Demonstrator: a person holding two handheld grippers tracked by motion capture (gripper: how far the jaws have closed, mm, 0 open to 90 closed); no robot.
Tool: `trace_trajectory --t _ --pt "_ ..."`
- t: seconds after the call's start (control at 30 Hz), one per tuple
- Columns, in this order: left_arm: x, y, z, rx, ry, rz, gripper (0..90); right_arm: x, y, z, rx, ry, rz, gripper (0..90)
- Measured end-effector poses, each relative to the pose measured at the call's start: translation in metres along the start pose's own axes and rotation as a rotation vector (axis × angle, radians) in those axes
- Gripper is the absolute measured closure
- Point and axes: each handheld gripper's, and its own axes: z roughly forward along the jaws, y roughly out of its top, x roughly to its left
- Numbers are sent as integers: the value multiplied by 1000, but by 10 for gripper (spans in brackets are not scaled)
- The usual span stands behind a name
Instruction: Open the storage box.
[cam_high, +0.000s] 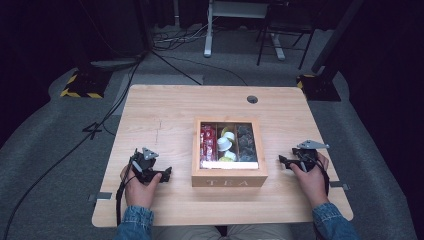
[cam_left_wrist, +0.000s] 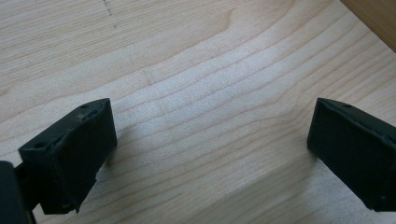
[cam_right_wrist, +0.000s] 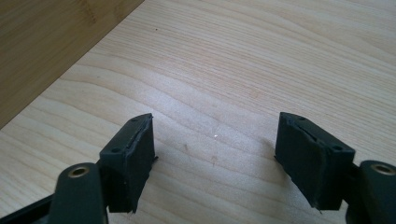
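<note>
- The left gripper (cam_high: 161, 176) rests on the tabletop (cam_high: 165, 110) at about 8 o'clock from the wooden box (cam_high: 229, 176), well apart from it. It is black, hard-edged plastic with a grey three-cornered plate on top, and a black cable trails from it past the hand and off the near edge.
- In the left gripper view (cam_left_wrist: 212, 140) its two blocky black jaws stand wide apart, with nothing but bare pale wood grain between them; a corner of the box's darker wood shows at 1 o'clock.
- The tabletop is a light, straight-grained wood board with rounded corners and a round cable hole (cam_high: 252, 99) at 12 o'clock, near its far edge.
- The wooden box sits near the middle of the tabletop, between the two grippers. It is square, of warm tan wood, with the word "TEA" in capital letters on its near wall.
- Its lid has a clear window over three long compartments: red packets (cam_high: 208, 142) in the left one, white and yellow rounded pieces (cam_high: 226, 144) in the middle, dark grey pieces (cam_high: 246, 142) in the right.
- The right gripper (cam_high: 286, 162) lies at about 4 o'clock from the box, near it but apart, held in the person's right hand.
- In the right gripper view (cam_right_wrist: 215, 140) its jaws are spread wide over bare tabletop, gripping nothing; the box wall shows at 10 o'clock.
</note>
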Motion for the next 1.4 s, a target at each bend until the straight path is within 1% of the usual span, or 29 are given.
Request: trace_trajectory --t 0.17,0.2,0.27,0.3,0.33,0.37,0.4,0.43,0.5,0.57,0.6,0.67,0.7,0.8,0.83,0.9,0.93,0.97,1.0,1.03,1.07,1.1,1.13,1.27,1.3,1.4 --pt "-1 0 0 2 5 -4 17 0 0 0 1 1 0 282" --pt "-1 0 0 -2 9 -3 19 0 0 0 1 1 0 282" --pt "-2 -1 -1 -11 -3 11 42 0 0 0 1 1 -1 282" --pt "-3 -1 -2 -22 -14 19 78 0 0 0 1 1 0 282" --pt "-3 -1 -3 -32 -20 25 146 0 0 0 1 1 0 282" --pt "-4 0 -5 -34 -23 31 219 0 0 0 1 1 -1 283" --pt "-4 0 -5 -28 -24 29 249 0 0 0 1 1 -1 282" --pt "-4 0 -5 -28 -24 29 247 0 0 0 1 1 -1 282" --pt "-6 2 -8 -10 -18 49 253 0 0 0 0 11 -11 282" --pt "-8 3 -9 -4 -22 48 254 1 0 0 0 15 -16 282" --pt "-10 6 -15 1 -18 57 254 1 0 0 0 21 -19 282" --pt "-13 10 -20 -11 -26 53 254 1 0 0 -1 24 -20 282" --pt "-13 10 -20 -11 -26 53 255 1 0 0 -1 24 -20 282" --pt "-19 15 -31 -18 -34 61 262 1 0 0 0 22 -20 282" --pt "-19 15 -31 -18 -34 61 263 1 0 0 0 23 -19 282" --pt "-23 19 -38 -33 -44 63 268 1 0 0 0 23 -19 282" --pt "-23 19 -38 -33 -44 63 270 1 0 0 0 23 -19 282" --pt "-26 22 -42 -48 -55 64 271 1 0 0 0 23 -19 282" --pt "-27 24 -44 -50 -57 73 271 1 0 0 0 22 -20 282" --pt "-27 24 -44 -50 -57 73 271 1 0 0 0 22 -19 282" --pt "-30 26 -48 -52 -62 85 270 1 0 0 -1 22 -20 282" --pt "-30 26 -48 -52 -62 85 269 1 0 0 -1 22 -20 282" --pt "-33 29 -52 -56 -70 90 269 1 0 0 0 24 -22 282" --pt "-39 33 -57 -65 -82 99 269 1 0 0 0 24 -19 281" --pt "-41 35 -59 -65 -86 110 269 1 1 1 1 24 -18 281" --pt "-46 37 -63 -69 -107 116 269 1 2 2 2 20 -18 280"
